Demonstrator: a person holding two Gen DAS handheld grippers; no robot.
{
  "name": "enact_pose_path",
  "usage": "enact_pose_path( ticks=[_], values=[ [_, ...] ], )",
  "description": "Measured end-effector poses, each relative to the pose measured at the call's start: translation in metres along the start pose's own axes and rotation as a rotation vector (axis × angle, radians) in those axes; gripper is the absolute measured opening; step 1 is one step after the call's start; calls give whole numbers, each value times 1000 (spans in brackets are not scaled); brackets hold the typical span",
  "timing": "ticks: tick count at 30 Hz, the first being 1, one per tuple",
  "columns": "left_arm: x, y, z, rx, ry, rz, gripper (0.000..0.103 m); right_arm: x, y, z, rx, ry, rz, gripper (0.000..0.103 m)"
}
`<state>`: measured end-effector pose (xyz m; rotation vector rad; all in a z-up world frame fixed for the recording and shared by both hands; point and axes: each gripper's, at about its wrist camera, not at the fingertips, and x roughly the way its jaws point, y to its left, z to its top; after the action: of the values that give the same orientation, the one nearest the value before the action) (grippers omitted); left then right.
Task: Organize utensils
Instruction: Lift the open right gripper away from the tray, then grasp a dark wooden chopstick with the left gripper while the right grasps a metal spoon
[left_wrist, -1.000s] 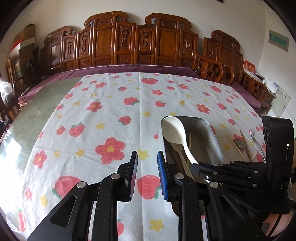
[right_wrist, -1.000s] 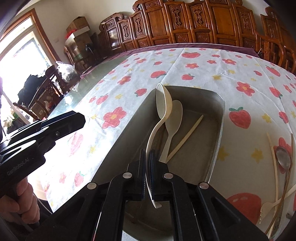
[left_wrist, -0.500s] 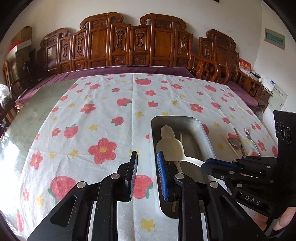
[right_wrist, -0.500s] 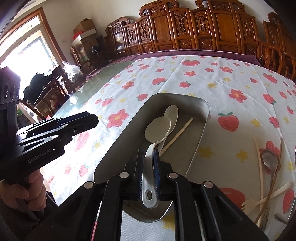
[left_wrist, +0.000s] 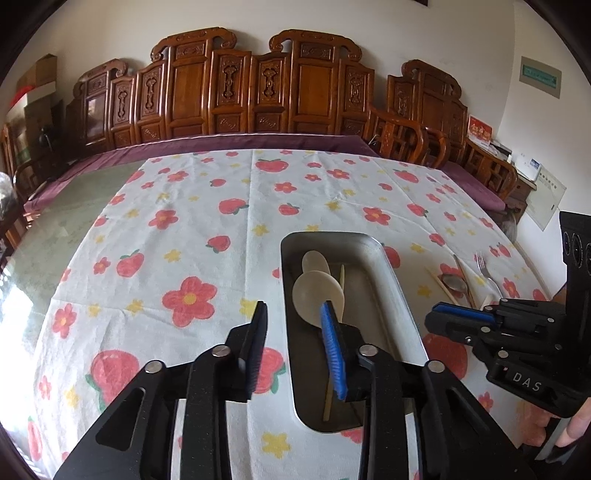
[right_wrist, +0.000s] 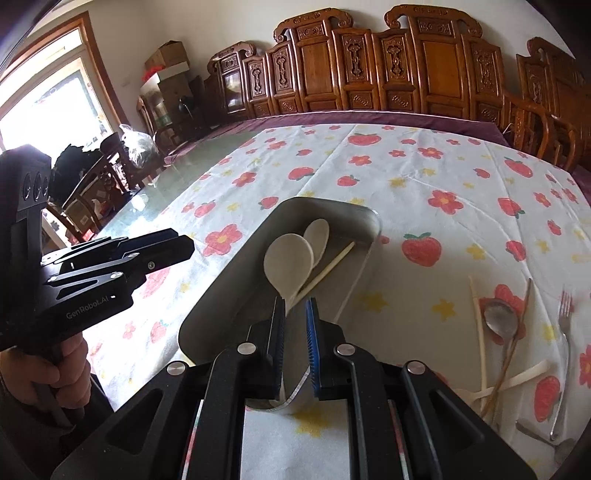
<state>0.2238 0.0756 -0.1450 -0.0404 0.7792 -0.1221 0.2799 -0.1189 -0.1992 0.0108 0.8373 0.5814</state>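
A long metal tray lies on the flowered tablecloth. In it lie a large cream spoon, a smaller cream spoon and a chopstick. My right gripper is open above the tray's near end, with the large spoon's handle hidden between its fingers. In the left wrist view it hangs right of the tray. My left gripper is open and empty over the tray's left rim, and shows in the right wrist view.
Loose utensils lie on the cloth right of the tray: a metal spoon, a fork, chopsticks and a cream fork. Carved wooden chairs line the table's far side.
My right gripper lowered the large cream spoon into the tray, opened and drew back. My left gripper opened wider.
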Motion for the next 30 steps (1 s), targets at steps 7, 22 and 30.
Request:
enact_pose_path(
  ticks=[7, 22, 30],
  values=[
    [-3, -28, -3, 30, -12, -38, 64, -53, -67, -34, 25, -10, -165, 16],
    [-4, -91, -14, 89, -23, -76, 72, -85, -174, -83, 122, -2, -358, 29],
    [5, -132, -25, 129, 36, -140, 72, -98, -187, -86, 123, 28, -367, 38]
  ],
)
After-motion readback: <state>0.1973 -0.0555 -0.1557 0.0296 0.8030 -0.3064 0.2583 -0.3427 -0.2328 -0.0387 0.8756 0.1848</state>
